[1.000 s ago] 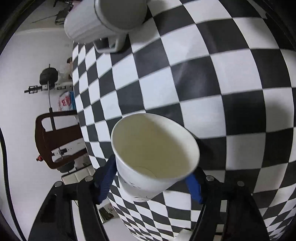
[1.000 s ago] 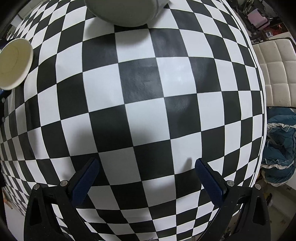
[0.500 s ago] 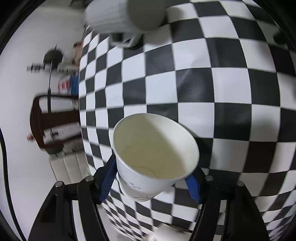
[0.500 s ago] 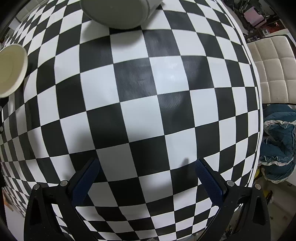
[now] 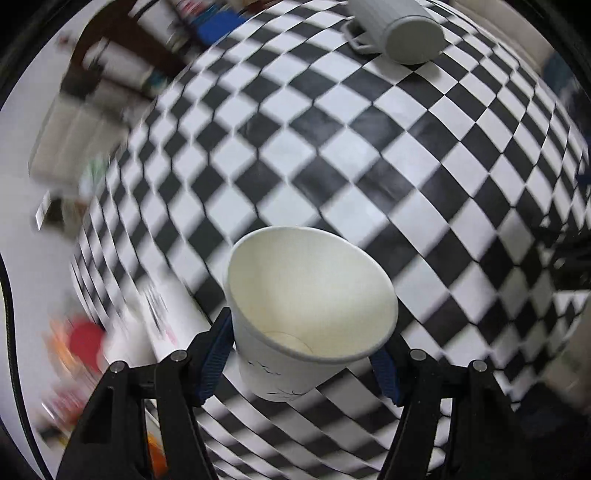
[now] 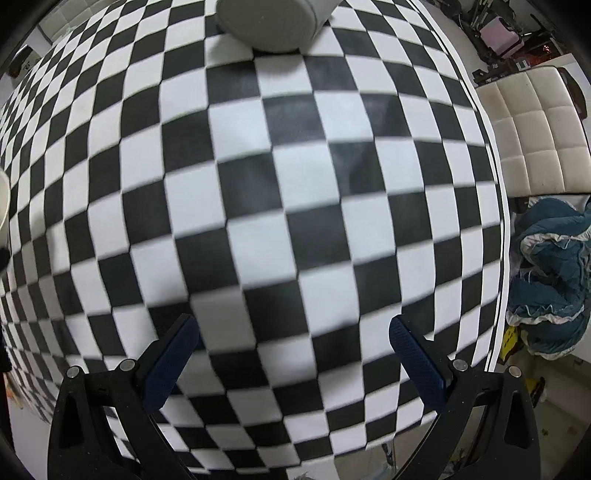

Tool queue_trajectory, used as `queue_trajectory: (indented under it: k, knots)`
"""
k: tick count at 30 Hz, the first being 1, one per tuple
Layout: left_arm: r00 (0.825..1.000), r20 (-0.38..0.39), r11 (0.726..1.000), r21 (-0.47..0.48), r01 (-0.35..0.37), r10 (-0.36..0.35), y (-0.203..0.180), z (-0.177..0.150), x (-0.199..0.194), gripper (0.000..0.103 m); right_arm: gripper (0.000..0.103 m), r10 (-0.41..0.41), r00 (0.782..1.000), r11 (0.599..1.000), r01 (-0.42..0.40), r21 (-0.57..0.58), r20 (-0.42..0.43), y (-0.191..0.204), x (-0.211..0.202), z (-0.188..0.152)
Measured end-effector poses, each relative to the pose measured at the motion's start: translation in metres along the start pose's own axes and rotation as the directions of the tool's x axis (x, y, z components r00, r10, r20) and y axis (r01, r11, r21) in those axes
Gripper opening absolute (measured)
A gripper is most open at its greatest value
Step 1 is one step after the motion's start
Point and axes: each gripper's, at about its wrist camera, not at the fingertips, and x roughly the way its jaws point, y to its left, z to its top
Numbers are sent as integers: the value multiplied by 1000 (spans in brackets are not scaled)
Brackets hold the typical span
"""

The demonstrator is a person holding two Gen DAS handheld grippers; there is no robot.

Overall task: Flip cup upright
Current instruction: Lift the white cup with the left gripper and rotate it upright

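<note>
My left gripper (image 5: 301, 356) is shut on a white paper cup (image 5: 310, 310). The blue pads press its lower sides and hold it above the checkered tablecloth (image 5: 332, 155). The cup's open mouth faces up and away from the camera, and it is empty inside. A sliver of the cup's rim (image 6: 3, 206) shows at the left edge of the right wrist view. My right gripper (image 6: 291, 354) is open and empty above the cloth.
A grey ribbed mug (image 5: 399, 31) with a handle lies on its side at the far end of the cloth; it also shows in the right wrist view (image 6: 273, 22). A white padded seat (image 6: 532, 133) and a blue blanket (image 6: 550, 277) lie beyond the table's right edge.
The left gripper has swung round with the cup, so the table and mug sit differently and the view is blurred. The right gripper has shifted slightly over the cloth.
</note>
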Motion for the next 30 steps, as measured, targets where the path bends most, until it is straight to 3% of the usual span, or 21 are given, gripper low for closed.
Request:
queue_trajectory:
  k: [3, 7, 10, 13, 14, 17, 20, 22, 23, 28, 30]
  knots:
    - [994, -27, 986, -130, 105, -109, -1, -26, 3, 65, 103, 1, 1000, 1000, -1, 8, -15, -3, 1, -20]
    - [958, -39, 917, -301, 261, -285, -5, -59, 14, 65, 103, 5, 999, 999, -4, 34, -34, -16, 8, -57]
    - [890, -25, 801, -448, 397, -456, -10, -81, 30, 65, 103, 15, 999, 998, -12, 65, -46, -32, 15, -86]
    - [821, 8, 677, -561, 477, -571, -20, -95, 46, 65, 103, 17, 998, 995, -11, 100, -55, -53, 24, -107]
    - [802, 18, 641, -590, 491, -597, -23, -100, 50, 65, 103, 16, 998, 994, -9, 107, -58, -44, 21, -111]
    - [734, 81, 489, -696, 526, -674, -36, -104, 63, 65, 103, 12, 998, 992, -4, 122, -63, -59, 30, -125]
    - [717, 129, 411, -745, 526, -685, -42, -91, 63, 65, 103, 17, 997, 992, -8, 124, -71, -71, 42, -126]
    - [728, 141, 402, -756, 517, -671, -41, -85, 60, 66, 103, 26, 997, 992, -17, 122, -75, -74, 45, -128]
    - [743, 138, 411, -760, 503, -655, -40, -77, 62, 66, 103, 27, 997, 993, -18, 117, -77, -77, 49, -126]
    - [794, 90, 497, -735, 460, -601, -38, -48, 67, 66, 103, 27, 997, 995, -20, 94, -71, -92, 56, -101]
    - [797, 77, 506, -735, 452, -600, -37, -40, 70, 66, 103, 33, 997, 995, -27, 94, -69, -92, 61, -91]
